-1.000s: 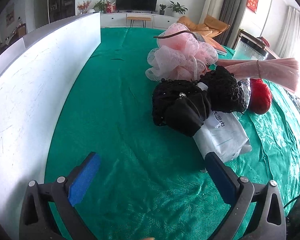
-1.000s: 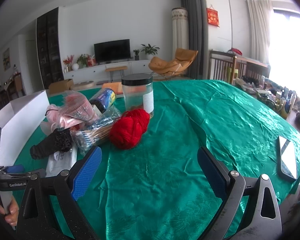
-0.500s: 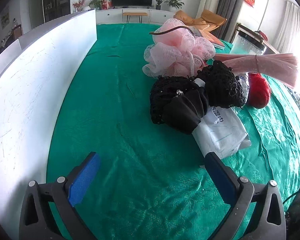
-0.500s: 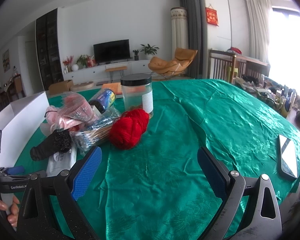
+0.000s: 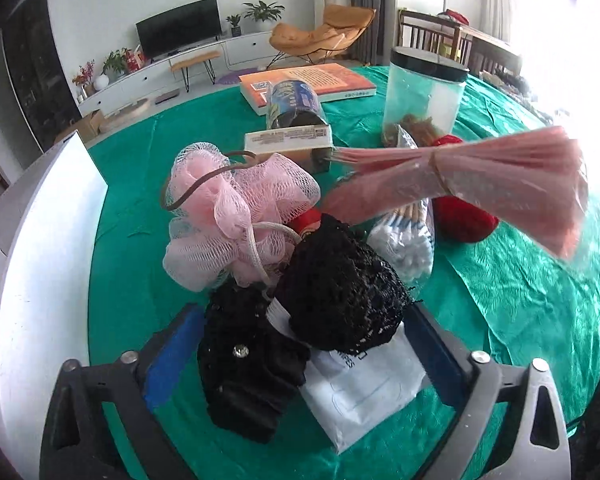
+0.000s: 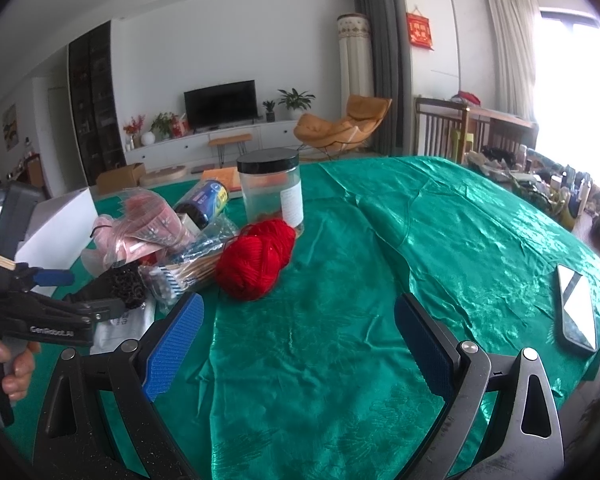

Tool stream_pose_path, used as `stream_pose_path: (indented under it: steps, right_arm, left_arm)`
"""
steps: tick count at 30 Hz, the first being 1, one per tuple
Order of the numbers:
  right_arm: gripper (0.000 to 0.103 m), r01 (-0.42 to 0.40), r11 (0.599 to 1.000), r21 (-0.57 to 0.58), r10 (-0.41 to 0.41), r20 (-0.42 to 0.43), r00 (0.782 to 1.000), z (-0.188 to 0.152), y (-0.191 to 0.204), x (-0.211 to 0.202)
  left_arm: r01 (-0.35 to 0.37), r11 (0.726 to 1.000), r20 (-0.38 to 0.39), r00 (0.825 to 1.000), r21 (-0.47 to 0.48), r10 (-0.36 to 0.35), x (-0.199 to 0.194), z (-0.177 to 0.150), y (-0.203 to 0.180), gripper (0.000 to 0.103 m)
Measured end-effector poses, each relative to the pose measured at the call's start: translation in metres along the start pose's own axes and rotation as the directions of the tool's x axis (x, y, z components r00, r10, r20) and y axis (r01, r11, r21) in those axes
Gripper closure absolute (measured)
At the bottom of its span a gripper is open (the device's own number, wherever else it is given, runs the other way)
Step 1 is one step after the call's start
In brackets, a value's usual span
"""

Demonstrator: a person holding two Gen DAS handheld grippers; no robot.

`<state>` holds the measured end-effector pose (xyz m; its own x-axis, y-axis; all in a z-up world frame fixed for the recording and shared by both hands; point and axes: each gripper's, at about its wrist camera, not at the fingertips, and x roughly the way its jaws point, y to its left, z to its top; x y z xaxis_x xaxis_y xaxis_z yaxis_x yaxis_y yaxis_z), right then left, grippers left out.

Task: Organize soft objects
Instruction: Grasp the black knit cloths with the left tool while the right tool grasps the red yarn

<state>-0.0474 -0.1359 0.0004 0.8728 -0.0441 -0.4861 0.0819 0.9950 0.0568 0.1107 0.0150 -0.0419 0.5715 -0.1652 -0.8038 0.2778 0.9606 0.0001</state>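
The left wrist camera sits low over the green tablecloth (image 5: 520,280), looking forward between its own fingers, very near the black mesh bundle (image 5: 340,288) that fills its lower middle. The right wrist camera stands farther back and higher, facing across the table toward the room's far wall, with the pile at its left. Both views share the red yarn ball (image 6: 254,258), the black-lidded jar (image 5: 424,92) and the television (image 6: 220,104).
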Motion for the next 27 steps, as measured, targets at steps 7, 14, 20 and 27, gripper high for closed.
stream_pose_path:
  steps: [7,14,20,27]
  right_arm:
    - [0.006,-0.014,0.999,0.048,0.015,-0.02,1.0,0.0,-0.01,0.002]
    - [0.006,-0.067,0.984,0.167,0.089,-0.128,0.988,-0.003,-0.028,0.027]
    - [0.006,-0.183,0.936,0.3,0.263,-0.253,0.931,0.018,-0.042,0.098]
    - [0.012,-0.283,0.885,0.369,0.426,-0.396,0.814,0.045,-0.009,0.184]
  left_arm:
    - [0.043,0.981,0.02,0.999,-0.19,-0.04,-0.039,-0.029,0.038,0.058]
    - [-0.051,0.99,-0.008,0.999,-0.131,0.05,-0.043,-0.07,0.041,0.024]
    - [-0.054,0.997,0.019,0.998,-0.046,0.055,-0.034,-0.068,0.032,0.021]
    - [-0.047,0.998,-0.016,0.999,-0.042,0.047,-0.028,-0.065,0.04,0.021]
